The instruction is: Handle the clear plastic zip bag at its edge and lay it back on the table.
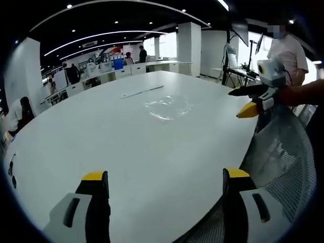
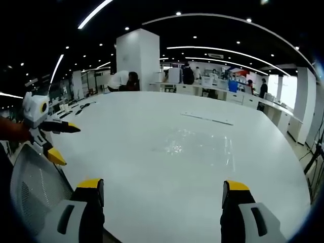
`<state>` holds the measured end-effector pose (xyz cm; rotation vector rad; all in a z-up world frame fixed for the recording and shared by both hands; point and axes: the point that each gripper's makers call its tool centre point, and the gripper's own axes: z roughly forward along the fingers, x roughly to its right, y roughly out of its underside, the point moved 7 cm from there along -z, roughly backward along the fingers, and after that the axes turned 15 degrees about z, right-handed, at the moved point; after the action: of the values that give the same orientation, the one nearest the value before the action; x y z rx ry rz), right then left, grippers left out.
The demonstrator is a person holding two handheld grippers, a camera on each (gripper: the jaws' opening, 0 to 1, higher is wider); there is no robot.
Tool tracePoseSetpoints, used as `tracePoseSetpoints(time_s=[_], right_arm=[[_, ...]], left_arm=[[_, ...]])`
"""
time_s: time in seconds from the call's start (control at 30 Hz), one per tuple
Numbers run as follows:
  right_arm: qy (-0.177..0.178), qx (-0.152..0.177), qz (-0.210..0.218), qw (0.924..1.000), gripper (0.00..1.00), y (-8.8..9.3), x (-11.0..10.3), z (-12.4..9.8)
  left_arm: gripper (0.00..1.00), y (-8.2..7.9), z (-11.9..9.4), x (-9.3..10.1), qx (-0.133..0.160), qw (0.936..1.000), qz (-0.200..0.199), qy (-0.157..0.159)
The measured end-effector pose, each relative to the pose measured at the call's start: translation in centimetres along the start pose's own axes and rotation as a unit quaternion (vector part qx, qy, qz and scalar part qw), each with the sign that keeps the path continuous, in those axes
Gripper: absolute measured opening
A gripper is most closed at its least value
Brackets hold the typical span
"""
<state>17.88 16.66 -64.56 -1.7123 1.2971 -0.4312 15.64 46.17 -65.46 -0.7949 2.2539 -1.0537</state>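
The clear plastic zip bag [image 1: 167, 107] lies flat and crumpled on the white table [image 1: 101, 152], apart from both grippers. In the left gripper view my left gripper [image 1: 164, 178] hovers open over the table's near edge, nothing between its yellow-tipped jaws. My right gripper [image 1: 247, 100] comes in from the right, held by a hand, jaws spread, just right of the bag. In the right gripper view the bag [image 2: 197, 147] glints ahead at mid-table, and my right gripper [image 2: 163, 186] is open and empty. The left gripper [image 2: 59, 143] shows at the left edge, also open.
A long clear strip [image 1: 142, 91] lies beyond the bag; it shows again as a strip [image 2: 207, 119] in the right gripper view. A grey mesh chair back [image 1: 283, 152] stands at the table's near edge. A person [image 1: 288, 50] stands behind the right gripper. Desks and people fill the far room.
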Motion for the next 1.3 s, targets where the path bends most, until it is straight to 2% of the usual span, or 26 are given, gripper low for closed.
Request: tracePoseSetpoints(time_s=[0.57,0.73,0.87,1.07,1.17,1.3], right_arm=[[-0.015,-0.011,-0.014,0.9997,0.95,-0.8,-0.3,1.0],[-0.023,-0.024,-0.026,0.9991,0.92,-1.0,0.0,2.0],[-0.032,-0.033,-0.029,0.9985,0.91,-1.4,-0.6,2.2],[-0.043,-0.055,-0.051,0.9962,0.83,-1.6,-1.5,3.1],[-0.053,-0.062,-0.044,0.9957,0.82,-1.1,-1.1,4.4],[-0.056,-0.068,-0.048,0.995,0.8,-1.2,-1.4,4.7]], left_arm=[[0.91,-0.1,0.3,-0.1,-0.003,1.0,0.003,0.007],[0.92,0.0,0.3,0.0,-0.005,1.0,0.001,0.006],[0.92,-0.2,0.3,0.6,-0.007,0.9998,0.011,0.013],[0.91,-0.4,0.3,0.7,-0.003,0.9999,0.008,0.014],[0.91,-0.3,0.3,0.6,-0.001,0.9999,0.005,0.012],[0.91,-0.1,0.3,0.5,-0.005,0.9999,0.009,0.013]])
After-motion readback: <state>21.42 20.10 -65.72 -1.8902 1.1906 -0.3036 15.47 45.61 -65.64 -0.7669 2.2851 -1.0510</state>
